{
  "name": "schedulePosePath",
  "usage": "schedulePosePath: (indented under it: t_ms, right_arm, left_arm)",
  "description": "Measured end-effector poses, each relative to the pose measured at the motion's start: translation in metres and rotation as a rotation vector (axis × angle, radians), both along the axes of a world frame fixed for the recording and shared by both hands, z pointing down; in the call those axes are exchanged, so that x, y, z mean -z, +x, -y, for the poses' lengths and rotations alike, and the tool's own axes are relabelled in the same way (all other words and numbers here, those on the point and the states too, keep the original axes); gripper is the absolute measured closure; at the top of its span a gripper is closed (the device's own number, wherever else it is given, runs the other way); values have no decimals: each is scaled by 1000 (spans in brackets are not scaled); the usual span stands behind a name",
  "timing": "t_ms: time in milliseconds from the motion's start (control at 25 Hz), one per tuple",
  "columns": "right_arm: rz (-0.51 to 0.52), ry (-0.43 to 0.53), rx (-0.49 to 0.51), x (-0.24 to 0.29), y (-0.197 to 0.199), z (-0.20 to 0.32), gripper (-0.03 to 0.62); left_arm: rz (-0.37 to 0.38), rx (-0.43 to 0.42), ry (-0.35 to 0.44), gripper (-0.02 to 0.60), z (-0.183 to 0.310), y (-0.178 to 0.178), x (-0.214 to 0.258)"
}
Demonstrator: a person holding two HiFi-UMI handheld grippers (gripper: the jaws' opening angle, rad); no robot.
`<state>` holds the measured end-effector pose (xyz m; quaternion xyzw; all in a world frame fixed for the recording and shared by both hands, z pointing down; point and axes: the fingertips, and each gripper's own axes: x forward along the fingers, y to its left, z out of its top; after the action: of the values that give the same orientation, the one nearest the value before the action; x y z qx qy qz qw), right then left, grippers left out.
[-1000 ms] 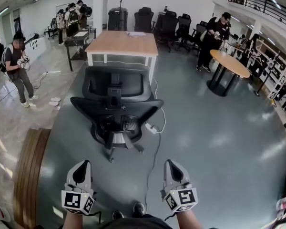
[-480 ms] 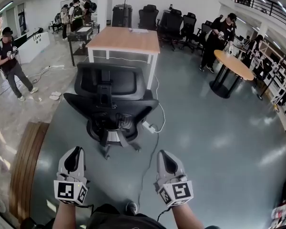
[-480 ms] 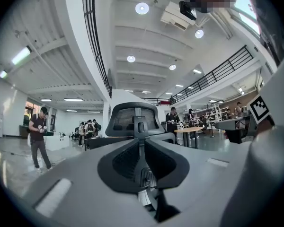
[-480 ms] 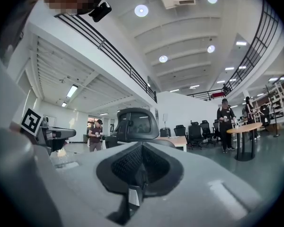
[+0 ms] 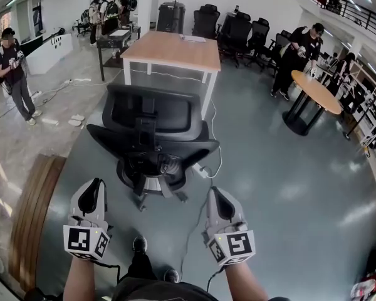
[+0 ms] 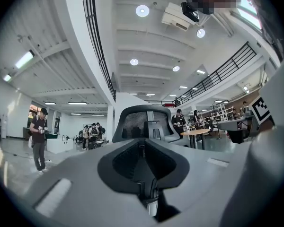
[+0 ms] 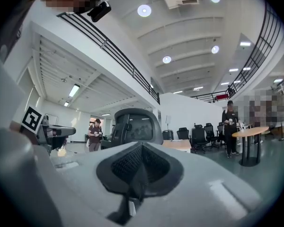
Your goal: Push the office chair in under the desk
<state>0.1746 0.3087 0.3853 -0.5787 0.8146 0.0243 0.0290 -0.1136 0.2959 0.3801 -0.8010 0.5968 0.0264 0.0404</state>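
Observation:
The black mesh-backed office chair (image 5: 151, 137) stands with its back to me, a short way out from the wooden desk (image 5: 172, 49) beyond it. My left gripper (image 5: 92, 197) and right gripper (image 5: 220, 197) are held level, side by side, short of the chair and touching nothing. In the left gripper view the chair's backrest (image 6: 137, 124) rises just above my left gripper (image 6: 144, 148); its jaws have just been opening and stand a crack apart with nothing between them. In the right gripper view the backrest (image 7: 135, 124) shows left of centre, and my right gripper (image 7: 142, 150) is shut, empty.
A white power strip and cable (image 5: 203, 168) lie on the floor right of the chair's base. A round table (image 5: 310, 83) stands at the right, black chairs (image 5: 238, 30) at the back, a curved wooden bench (image 5: 34, 212) at the left. Several people stand around.
I have stepped closer to the chair, one foot now forward between the grippers. Both grippers have moved ahead and up a little, still apart from the chair.

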Motion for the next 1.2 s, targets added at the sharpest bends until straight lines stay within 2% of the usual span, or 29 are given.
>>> schedulePosePath:
  t_ms: [280, 440, 520, 680, 840, 920, 1200]
  right_arm:
    - [-4, 13, -30, 20, -21, 56, 603]
    - [-28, 48, -51, 42, -29, 90, 603]
    - [-38, 56, -68, 51, -29, 104, 603]
    - [-39, 14, -100, 46, -25, 127, 603]
    - [-42, -16, -122, 42, -18, 145, 600]
    - [-50, -32, -121, 39, -18, 153, 548]
    - [-65, -96, -123, 32, -18, 182, 477]
  left_arm:
    - [-9, -61, -40, 511, 73, -3, 8]
    - [11, -135, -57, 438, 111, 0, 14]
    - [12, -150, -45, 428, 126, -3, 22]
    - [2, -150, -20, 416, 151, -10, 33]
    - [32, -159, -29, 392, 174, -11, 36]
    - [44, -162, -45, 377, 185, -12, 33]
    - [51, -181, -66, 332, 212, -16, 31]
